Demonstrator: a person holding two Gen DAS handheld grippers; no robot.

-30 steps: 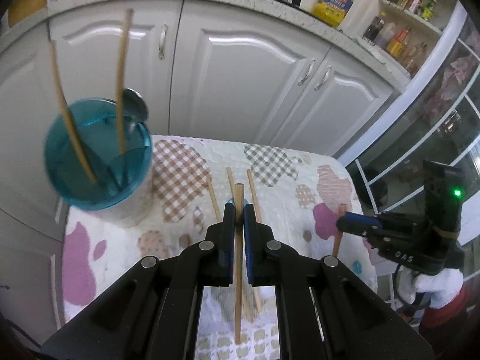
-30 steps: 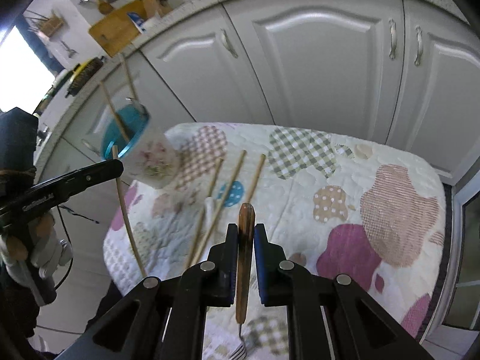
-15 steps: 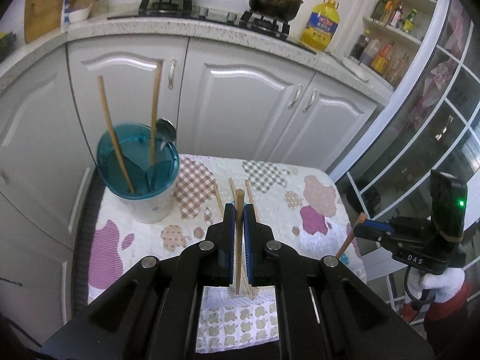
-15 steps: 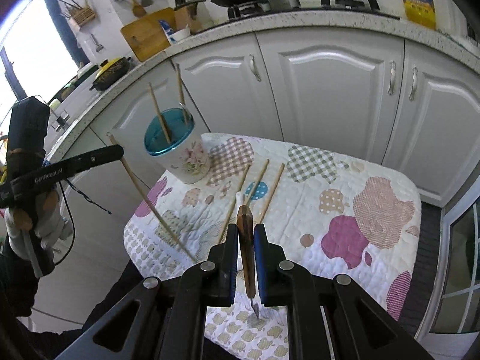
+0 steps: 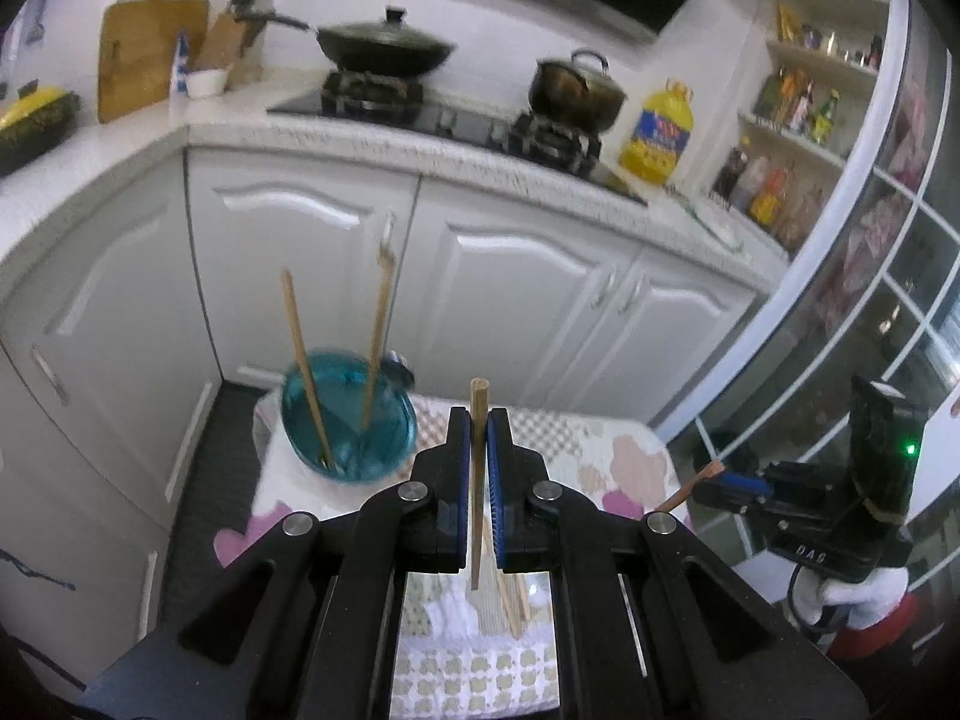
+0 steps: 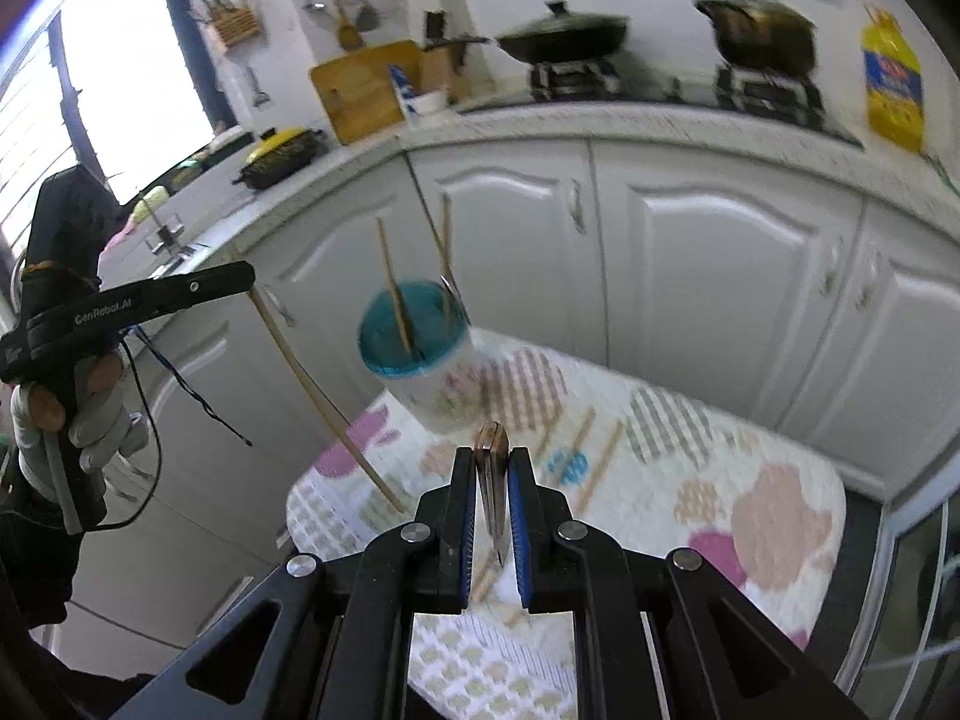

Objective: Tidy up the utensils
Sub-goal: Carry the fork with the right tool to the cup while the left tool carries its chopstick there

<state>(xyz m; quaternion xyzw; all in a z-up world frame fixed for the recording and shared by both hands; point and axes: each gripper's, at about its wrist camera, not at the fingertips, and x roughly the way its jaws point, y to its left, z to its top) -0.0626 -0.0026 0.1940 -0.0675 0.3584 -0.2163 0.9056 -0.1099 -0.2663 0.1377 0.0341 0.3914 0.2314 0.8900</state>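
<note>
White kitchen cabinets fill the background under a pale countertop carrying a gas hob with a lidded wok and a dark pot, with a yellow oil bottle beside them. In front stands the small bench, covered by a quilted cloth with pink and checked patches.

At the bench's far left corner sits the utensil cup, white and floral with a blue-green rim, holding two upright wooden chopsticks and a metal spoon whose bowl just shows at the rim. Several more loose chopsticks lie on the cloth near the middle of the bench.

The left claw is clamped on a single chopstick, which stands nearly upright between the blue pads, raised above the bench and off the cloth. The right claw is clamped on a wooden-handled fork, handle end pointing up past the pads, metal end hanging below; it too is lifted clear of the cloth. Each claw is held by a gloved hand.
</note>
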